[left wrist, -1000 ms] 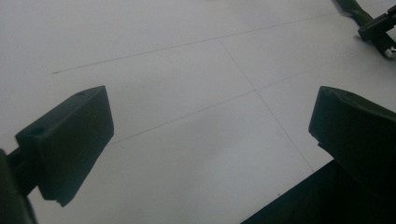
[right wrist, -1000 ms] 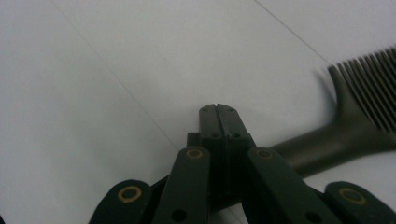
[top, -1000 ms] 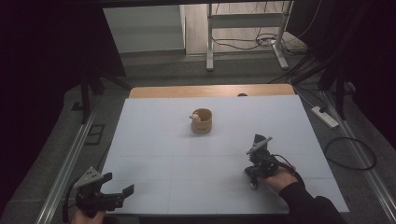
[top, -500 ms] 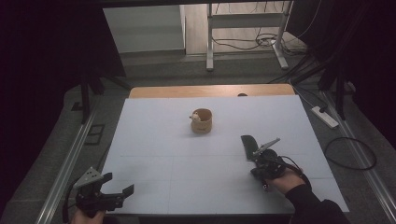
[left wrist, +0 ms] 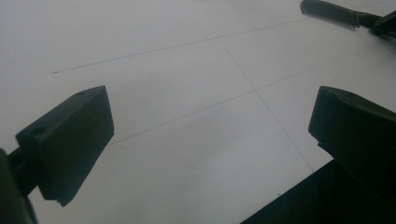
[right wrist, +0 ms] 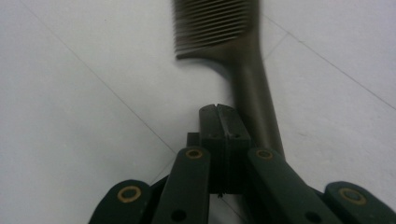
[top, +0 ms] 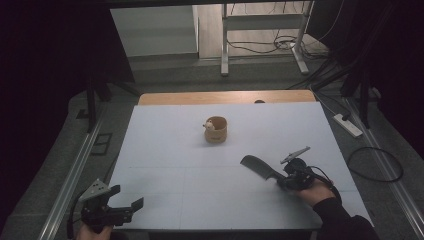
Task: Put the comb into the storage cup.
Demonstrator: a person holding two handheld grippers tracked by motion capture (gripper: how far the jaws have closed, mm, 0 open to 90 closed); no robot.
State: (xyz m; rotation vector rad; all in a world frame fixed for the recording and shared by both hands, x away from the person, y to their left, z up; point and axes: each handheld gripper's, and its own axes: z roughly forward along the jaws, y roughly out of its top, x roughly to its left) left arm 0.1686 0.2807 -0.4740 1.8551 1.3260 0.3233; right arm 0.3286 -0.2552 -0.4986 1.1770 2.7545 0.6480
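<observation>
Left tongs (top: 127, 210) at the near edge of the white counter (top: 165, 140), about 7 o'clock, jaws spread wide, nothing between them. Right tongs (top: 284, 181) at about 4 o'clock, jaws pressed together, with the handle of a dark comb (top: 257, 166) running just beside them; grasped or merely alongside, cannot tell. Farther off, near centre, a small tan cup (top: 216, 131), upright.
</observation>
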